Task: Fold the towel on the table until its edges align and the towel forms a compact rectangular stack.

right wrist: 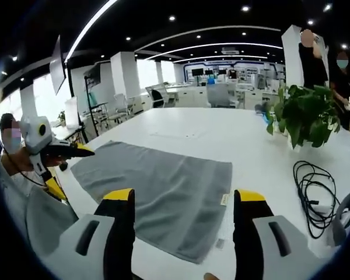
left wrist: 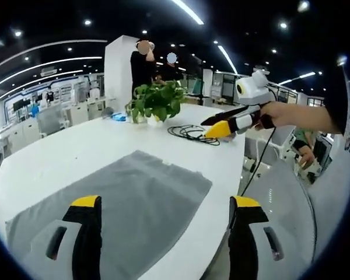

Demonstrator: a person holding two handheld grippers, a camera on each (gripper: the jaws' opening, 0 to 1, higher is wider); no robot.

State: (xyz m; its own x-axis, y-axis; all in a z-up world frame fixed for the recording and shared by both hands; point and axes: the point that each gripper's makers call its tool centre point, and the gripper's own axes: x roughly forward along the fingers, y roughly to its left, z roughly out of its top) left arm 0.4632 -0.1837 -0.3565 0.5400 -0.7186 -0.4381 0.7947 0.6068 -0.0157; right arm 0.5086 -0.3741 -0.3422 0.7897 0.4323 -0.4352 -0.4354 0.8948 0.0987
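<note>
Since the grey towel (right wrist: 163,189) lies flat and unfolded on the white counter (right wrist: 221,131), folding has not begun; left gripper (left wrist: 166,207) and right gripper (right wrist: 184,201) both hover spread, holding nothing.

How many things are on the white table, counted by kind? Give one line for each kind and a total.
Grey towel: 1
Potted green plant: 1
Black coiled cable: 1
Total: 3
</note>
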